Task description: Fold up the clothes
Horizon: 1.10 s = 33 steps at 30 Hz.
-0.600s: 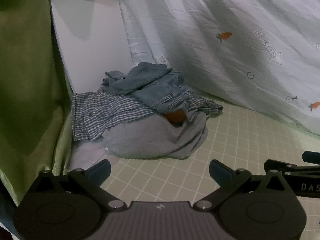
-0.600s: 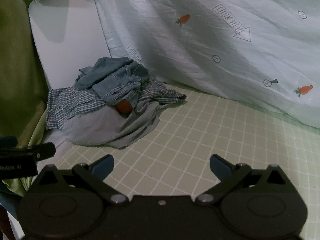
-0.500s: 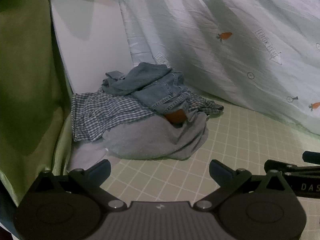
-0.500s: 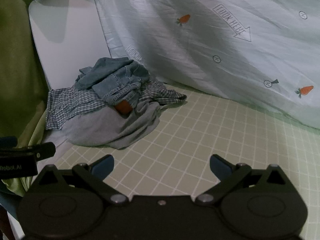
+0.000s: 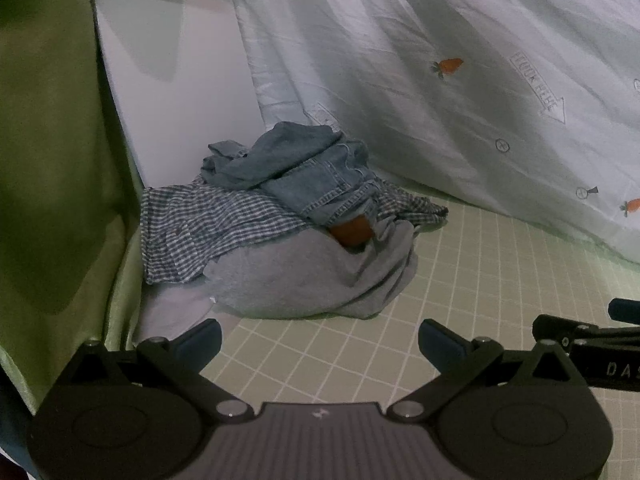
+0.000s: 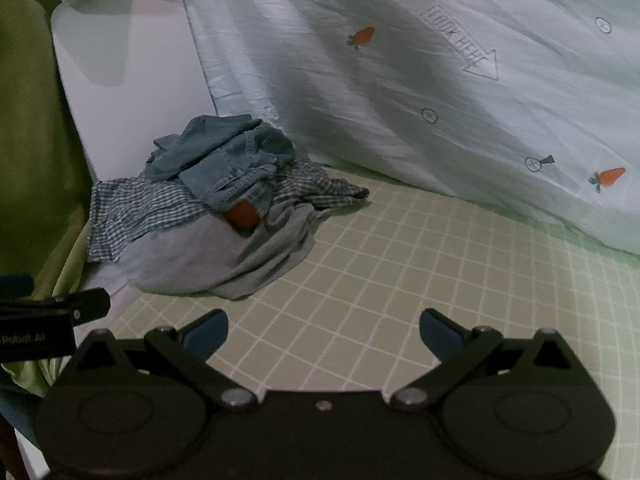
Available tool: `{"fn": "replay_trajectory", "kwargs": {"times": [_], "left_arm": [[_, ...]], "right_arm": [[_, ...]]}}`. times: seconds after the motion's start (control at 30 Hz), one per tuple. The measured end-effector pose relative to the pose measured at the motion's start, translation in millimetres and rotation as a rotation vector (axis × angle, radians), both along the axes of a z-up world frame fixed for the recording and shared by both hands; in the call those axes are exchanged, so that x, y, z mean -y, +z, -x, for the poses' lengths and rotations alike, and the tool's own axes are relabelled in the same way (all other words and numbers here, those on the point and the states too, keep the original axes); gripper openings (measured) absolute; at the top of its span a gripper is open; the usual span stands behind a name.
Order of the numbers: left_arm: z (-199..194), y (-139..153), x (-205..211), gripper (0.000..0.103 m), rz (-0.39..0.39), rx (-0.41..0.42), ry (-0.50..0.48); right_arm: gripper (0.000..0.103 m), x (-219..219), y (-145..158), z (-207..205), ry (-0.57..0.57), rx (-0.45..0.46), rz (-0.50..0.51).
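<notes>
The clothes [image 5: 304, 232] lie in one loose heap at the far left corner of the green gridded mat [image 5: 460, 300], pushed up against the white panel [image 5: 176, 80] and close under the pale carrot-print sheet [image 5: 440, 60] that hangs behind. You have bare mat between the heap and both tools.

Biggest in the pile is the grey garment [image 5: 312, 276] at the bottom front, bunched and sagging toward you. It looks like soft, thick knit: limp, and probably the heaviest piece there. Next comes the checked shirt [image 5: 200, 224], spread flat to the left and trailing out on the right side too; thin woven cloth, light, likely to slide and crease. On top sits the denim garment [image 5: 304, 176], stiffer, with seams that should give you a firm edge to pinch. Smallest is an orange piece [image 5: 352, 230] peeking out between denim and grey; what it is, you cannot tell.

I would lift the denim off first, taking it at a seam or hem rather than mid-cloth, since it pins the rest down. None of this will break, but everything will drape and tangle.

Your left gripper [image 5: 320, 340] and right gripper [image 6: 324, 332] both stand with jaws spread wide and nothing between them, aimed down at the mat short of the pile.
</notes>
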<state>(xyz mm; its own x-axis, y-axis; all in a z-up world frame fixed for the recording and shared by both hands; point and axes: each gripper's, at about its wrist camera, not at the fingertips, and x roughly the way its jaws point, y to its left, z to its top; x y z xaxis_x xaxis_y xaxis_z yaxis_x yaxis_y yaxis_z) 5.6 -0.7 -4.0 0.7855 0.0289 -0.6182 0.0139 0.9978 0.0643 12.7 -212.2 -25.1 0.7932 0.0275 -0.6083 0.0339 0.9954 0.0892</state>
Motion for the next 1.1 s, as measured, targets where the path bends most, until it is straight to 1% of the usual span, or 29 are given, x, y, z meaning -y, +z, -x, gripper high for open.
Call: {"fn": "replay_trajectory", "kwargs": {"times": [1.1], "left_arm": [[-5.8, -4.0, 3.9, 0.103, -0.022, -0.008, 0.008]], "right_arm": [[0.102, 8.5, 1.5, -5.0, -0.012, -0.015, -0.028]]}}
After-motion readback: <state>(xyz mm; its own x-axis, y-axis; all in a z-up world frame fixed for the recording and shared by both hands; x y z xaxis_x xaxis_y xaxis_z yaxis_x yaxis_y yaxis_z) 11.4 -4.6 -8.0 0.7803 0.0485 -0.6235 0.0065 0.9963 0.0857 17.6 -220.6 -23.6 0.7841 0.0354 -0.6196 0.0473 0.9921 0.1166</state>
